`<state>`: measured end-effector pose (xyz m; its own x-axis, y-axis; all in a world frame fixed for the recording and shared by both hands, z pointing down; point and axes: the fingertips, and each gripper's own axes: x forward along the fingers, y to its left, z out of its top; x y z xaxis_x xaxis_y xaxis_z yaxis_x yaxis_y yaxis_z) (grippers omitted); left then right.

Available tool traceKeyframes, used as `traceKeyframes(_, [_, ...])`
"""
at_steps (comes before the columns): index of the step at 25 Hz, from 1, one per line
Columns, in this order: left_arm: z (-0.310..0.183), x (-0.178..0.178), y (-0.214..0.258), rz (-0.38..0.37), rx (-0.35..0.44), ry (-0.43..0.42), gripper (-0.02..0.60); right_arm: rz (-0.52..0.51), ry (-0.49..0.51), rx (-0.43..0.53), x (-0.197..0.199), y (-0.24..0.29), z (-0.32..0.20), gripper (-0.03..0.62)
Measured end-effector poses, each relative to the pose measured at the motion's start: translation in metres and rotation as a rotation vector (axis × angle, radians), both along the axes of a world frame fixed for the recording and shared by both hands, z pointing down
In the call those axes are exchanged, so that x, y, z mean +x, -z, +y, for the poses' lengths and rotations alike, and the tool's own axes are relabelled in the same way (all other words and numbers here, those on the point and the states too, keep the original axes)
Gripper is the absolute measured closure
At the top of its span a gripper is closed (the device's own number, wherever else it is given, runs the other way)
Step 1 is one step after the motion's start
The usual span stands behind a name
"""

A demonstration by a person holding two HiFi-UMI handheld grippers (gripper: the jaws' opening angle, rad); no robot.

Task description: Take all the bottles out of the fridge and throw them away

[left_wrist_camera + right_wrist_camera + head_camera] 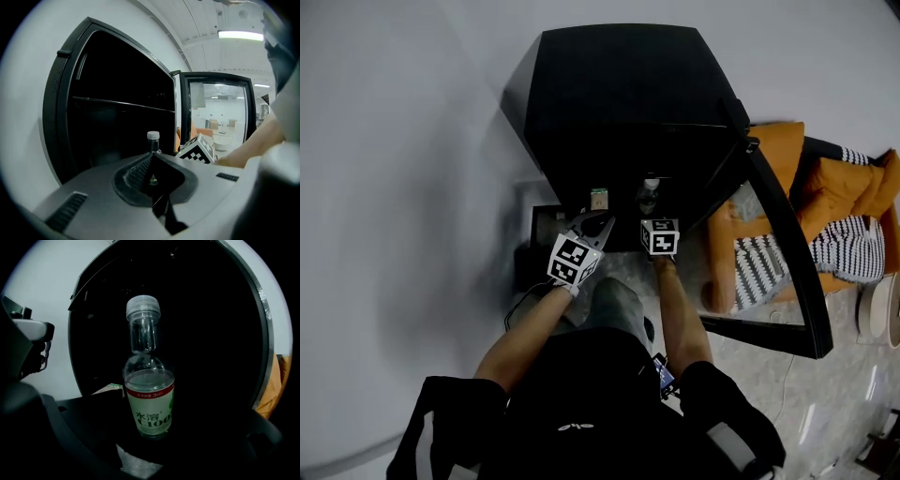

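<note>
While your right gripper stands wide open, the clear plastic bottle, with a ribbed white cap and a pale label, stands upright and untouched between its jaws inside the black fridge. Your left gripper is closed and empty. The glass door hangs open on your right.

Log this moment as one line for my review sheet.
fridge: door open | bottle: upright inside, capped | left gripper: shut, empty | right gripper: open, facing bottle, no grip yet
</note>
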<state>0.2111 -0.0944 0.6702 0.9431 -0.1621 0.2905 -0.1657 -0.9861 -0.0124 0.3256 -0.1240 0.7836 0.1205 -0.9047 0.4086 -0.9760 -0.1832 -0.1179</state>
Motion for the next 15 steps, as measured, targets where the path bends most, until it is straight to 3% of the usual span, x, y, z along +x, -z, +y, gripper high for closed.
traceKeyframes(4, [-0.006, -0.004, -0.007, -0.002, 0.014, 0.007, 0.575, 0.037, -0.013, 0.000, 0.004, -0.006, -0.008, 0.231])
traceKeyframes(6, [-0.006, -0.007, -0.005, -0.005, 0.018, 0.006, 0.575, 0.049, -0.026, -0.004, 0.003, -0.007, -0.004, 0.272])
traceKeyframes(15, [0.014, -0.014, 0.032, -0.006, 0.000, -0.022, 0.575, 0.021, -0.024, -0.024, -0.026, 0.025, 0.042, 0.278])
